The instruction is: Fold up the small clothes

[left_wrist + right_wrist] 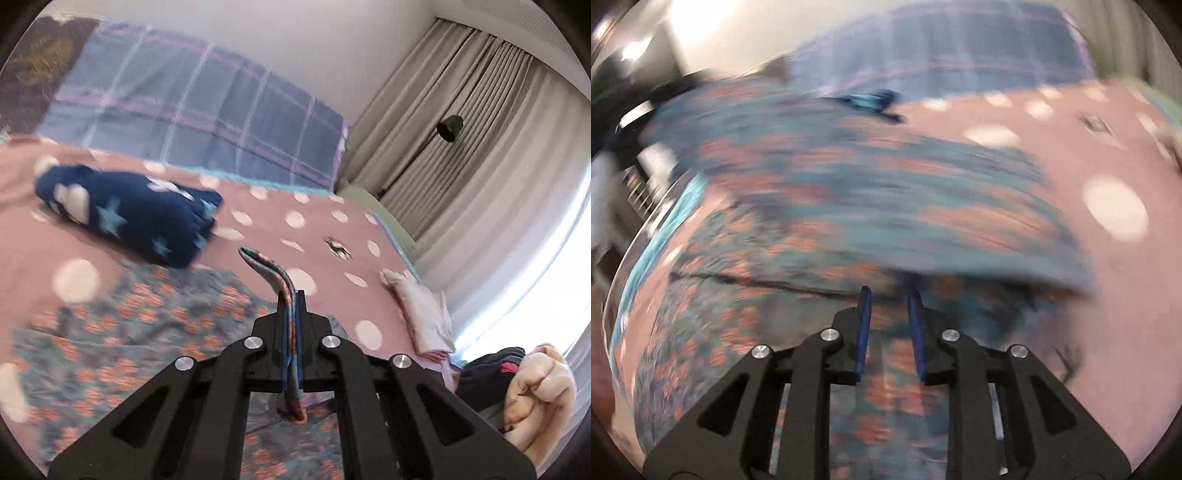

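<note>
Curtains (461, 122) left view, left gripper (291, 295) pinching garment (147, 332)

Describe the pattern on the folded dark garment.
Navy garment with light-blue stars and white shapes; left wrist view.

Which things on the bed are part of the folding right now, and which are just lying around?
In use: floral garment; left gripper, jaws shut on its edge; right gripper, jaws apart.
Lying about: navy star bundle; pale pink folded cloth; plaid pillow.

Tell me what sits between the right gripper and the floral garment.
Nothing visible. The right gripper hangs directly over the floral garment with its jaws apart and empty; the view is blurred.
</note>
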A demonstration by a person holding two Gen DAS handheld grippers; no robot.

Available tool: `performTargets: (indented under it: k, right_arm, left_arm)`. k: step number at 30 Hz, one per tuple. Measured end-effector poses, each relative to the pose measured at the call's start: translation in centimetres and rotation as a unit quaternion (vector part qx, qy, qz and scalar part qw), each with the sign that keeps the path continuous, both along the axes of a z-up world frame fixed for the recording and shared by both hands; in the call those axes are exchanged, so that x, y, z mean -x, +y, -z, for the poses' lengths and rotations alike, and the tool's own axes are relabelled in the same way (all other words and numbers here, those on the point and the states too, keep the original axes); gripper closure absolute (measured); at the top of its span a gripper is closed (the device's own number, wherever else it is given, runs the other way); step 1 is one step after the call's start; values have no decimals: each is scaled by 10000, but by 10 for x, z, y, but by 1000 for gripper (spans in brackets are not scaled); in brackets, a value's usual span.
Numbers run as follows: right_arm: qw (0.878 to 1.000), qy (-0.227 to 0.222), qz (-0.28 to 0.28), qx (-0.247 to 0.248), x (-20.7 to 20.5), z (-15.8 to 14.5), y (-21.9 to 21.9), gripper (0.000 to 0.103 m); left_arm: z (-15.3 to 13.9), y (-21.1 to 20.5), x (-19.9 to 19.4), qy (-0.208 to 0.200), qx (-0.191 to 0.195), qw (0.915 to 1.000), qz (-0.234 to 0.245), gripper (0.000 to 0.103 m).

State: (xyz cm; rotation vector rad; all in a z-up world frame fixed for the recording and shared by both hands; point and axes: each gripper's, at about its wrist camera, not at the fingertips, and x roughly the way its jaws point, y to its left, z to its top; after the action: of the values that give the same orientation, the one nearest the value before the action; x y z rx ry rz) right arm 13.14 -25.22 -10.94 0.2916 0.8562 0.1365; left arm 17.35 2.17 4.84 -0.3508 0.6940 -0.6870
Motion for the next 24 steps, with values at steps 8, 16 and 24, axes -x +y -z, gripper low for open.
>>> performTargets:
  k: [8, 16, 24]
  right_arm:
    - [9999, 24, -28, 125, -2, -1, 6, 82]
    - [9997, 88, -187, 114, 9, 0, 9, 74]
    - [9911, -221, -1308, -77, 30, -44, 22, 62]
  left_arm:
    - [27, 74, 0, 177, -528, 9948, -850, 100]
    - [100, 146, 1, 918, -808, 9779, -1697, 100]
    - [153, 167, -2, 1386, -1015, 9684, -1805, 96]
